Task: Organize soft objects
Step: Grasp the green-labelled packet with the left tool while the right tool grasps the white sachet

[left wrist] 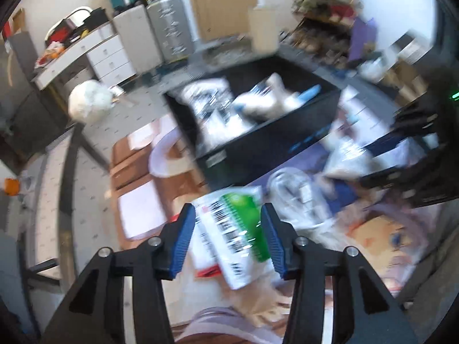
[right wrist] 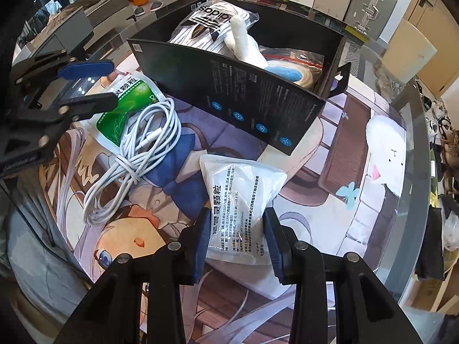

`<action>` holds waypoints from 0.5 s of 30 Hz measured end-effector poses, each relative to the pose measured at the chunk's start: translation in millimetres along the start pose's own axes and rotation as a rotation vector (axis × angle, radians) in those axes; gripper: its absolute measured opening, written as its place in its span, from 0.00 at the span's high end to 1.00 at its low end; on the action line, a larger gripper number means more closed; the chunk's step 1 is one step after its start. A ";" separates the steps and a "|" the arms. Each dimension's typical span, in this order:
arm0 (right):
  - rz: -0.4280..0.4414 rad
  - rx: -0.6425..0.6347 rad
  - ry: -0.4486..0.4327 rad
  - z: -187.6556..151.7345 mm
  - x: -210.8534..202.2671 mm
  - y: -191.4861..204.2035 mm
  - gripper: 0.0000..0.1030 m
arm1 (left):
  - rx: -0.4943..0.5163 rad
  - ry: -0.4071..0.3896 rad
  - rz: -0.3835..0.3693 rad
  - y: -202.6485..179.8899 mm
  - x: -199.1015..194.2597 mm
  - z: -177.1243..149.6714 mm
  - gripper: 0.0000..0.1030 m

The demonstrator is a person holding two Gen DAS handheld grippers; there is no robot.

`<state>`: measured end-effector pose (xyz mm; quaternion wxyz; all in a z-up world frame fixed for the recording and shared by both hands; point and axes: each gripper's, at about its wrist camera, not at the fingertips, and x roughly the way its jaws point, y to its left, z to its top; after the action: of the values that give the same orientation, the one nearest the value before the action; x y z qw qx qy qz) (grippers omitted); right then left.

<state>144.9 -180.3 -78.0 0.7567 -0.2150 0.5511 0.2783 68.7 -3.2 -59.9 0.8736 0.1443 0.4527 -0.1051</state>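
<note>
- Plainly, the left wrist view is smeared by motion. The left gripper (left wrist: 228, 239) has its blue pads either side of a green-and-white sachet (left wrist: 233, 229). A narrow gap shows at both pads, so I read it as released, not clenched. In the right wrist view the same sachet lies on the printed mat with one edge under the cable bundle.
- Beyond it stands the black box (left wrist: 258, 120), open-topped and already holding several soft things. The right gripper shows dark at the right edge of this view.
- Step in hand on this side, as I judge it: lining up on the sachet for a pick. The pads must close on it before any lift.
- From the right wrist view, the right gripper (right wrist: 236, 239) is clenched on a white sachet (right wrist: 239, 197), both pads pressing its near end. The rest of it lies on the mat (right wrist: 330, 200) that covers the bench, just before the box wall.
- A coiled white cable (right wrist: 143, 149) lies to the left, overlapping the green sachet's edge.
- Next, this hand needs to raise its sachet above the near wall of the box and let go inside, clear of the plush toy (right wrist: 249, 48) and the bagged socks (right wrist: 212, 25).
</note>
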 end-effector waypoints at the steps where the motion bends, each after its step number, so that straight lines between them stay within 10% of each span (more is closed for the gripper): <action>1: 0.000 -0.001 -0.001 0.1 -0.1 0.7 0.65 | 0.024 0.017 0.031 -3.8 5.1 -0.8 0.54; 9: -0.008 -0.008 0.000 3.2 3.2 14.9 0.63 | 0.082 0.010 0.104 -20.8 7.7 0.0 0.50; 13: -0.008 -0.011 0.001 4.6 3.9 15.9 0.63 | 0.012 -0.014 -0.040 -9.7 -5.9 -1.0 0.46; 15: -0.004 -0.009 0.001 4.6 4.5 15.2 0.63 | -0.015 -0.021 -0.068 -6.5 -7.7 -0.8 0.29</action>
<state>139.2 -165.2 -81.2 0.7561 -0.2197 0.5496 0.2792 61.6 -8.5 -55.0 0.8752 0.1211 0.4490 -0.1329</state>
